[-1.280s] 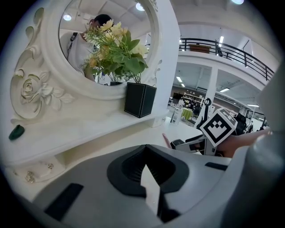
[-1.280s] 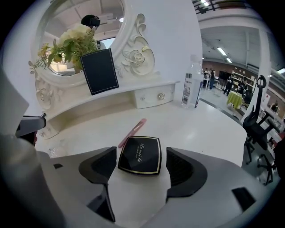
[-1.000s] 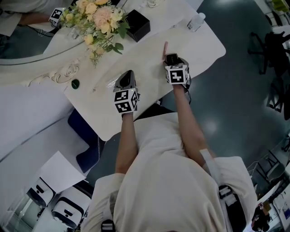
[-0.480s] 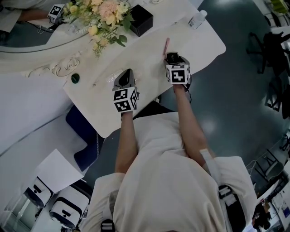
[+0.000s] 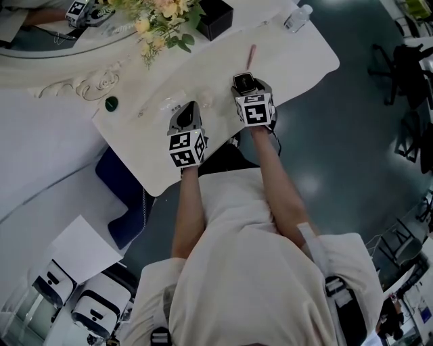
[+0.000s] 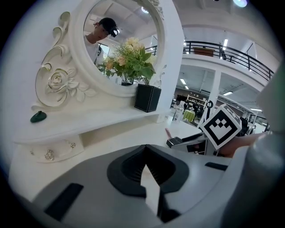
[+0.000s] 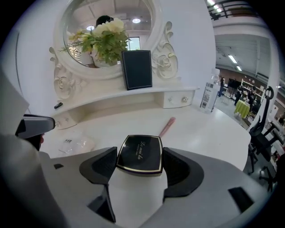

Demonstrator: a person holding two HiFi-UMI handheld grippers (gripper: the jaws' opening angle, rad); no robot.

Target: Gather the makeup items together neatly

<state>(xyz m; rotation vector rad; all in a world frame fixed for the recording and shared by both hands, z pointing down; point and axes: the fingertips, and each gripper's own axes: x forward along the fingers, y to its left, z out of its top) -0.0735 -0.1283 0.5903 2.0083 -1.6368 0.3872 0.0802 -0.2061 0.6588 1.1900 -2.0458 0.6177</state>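
My right gripper (image 5: 244, 86) is shut on a black compact (image 7: 139, 153) with a gold rim, held flat just above the white dressing table (image 5: 298, 64). A pink makeup pencil (image 5: 251, 56) lies on the table ahead of it, also seen as the pencil (image 7: 167, 126) beyond the compact. A clear packet (image 7: 78, 143) lies to the left, between the two grippers. My left gripper (image 5: 187, 116) hovers over the table's front part with its jaws together and nothing between them; the left gripper (image 6: 144, 162) faces the mirror.
A black box (image 5: 216, 17) and a flower bouquet (image 5: 162, 17) stand on the raised shelf below the oval mirror (image 7: 107, 31). A small green item (image 5: 111, 103) lies on the shelf's left end. A water bottle (image 5: 298, 18) stands at the far right corner.
My right gripper, still holding the compact, has drawn back from the pink pencil and shifted left toward the left gripper. The left gripper has stayed put.
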